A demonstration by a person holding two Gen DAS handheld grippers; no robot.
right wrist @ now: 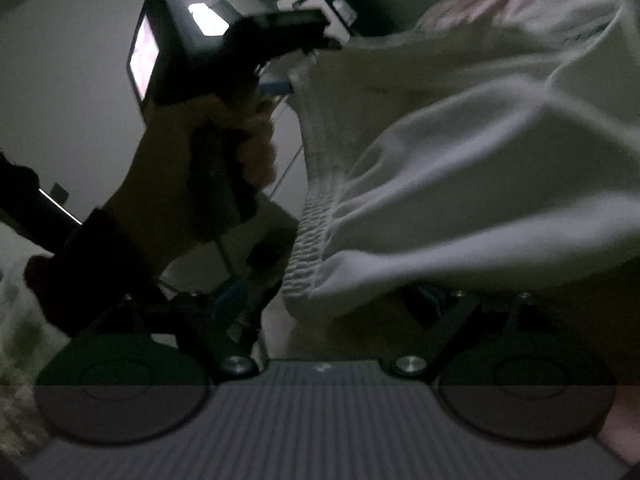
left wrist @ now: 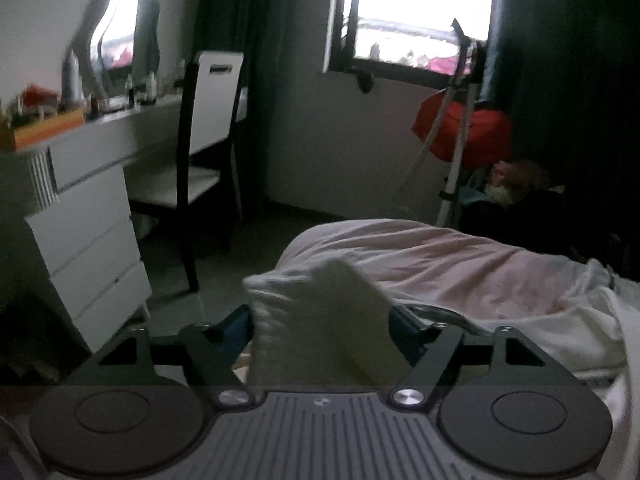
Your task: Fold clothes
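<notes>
A white garment with a ribbed elastic waistband (right wrist: 316,216) hangs stretched between both grippers above the bed. My left gripper (left wrist: 322,320) is shut on a bunched white edge of the garment (left wrist: 320,320), which hides the fingertips. In the right wrist view the left gripper (right wrist: 292,76) holds the far end of the waistband, with the person's hand around its handle. My right gripper (right wrist: 332,300) is shut on the near end of the waistband, and the white garment (right wrist: 480,160) spreads away to the right.
A bed with a pinkish cover (left wrist: 440,264) lies ahead on the right. A white dresser (left wrist: 88,240) and a black-and-white chair (left wrist: 204,152) stand to the left. A window (left wrist: 420,12) and a red item on a rack (left wrist: 464,136) are beyond the bed.
</notes>
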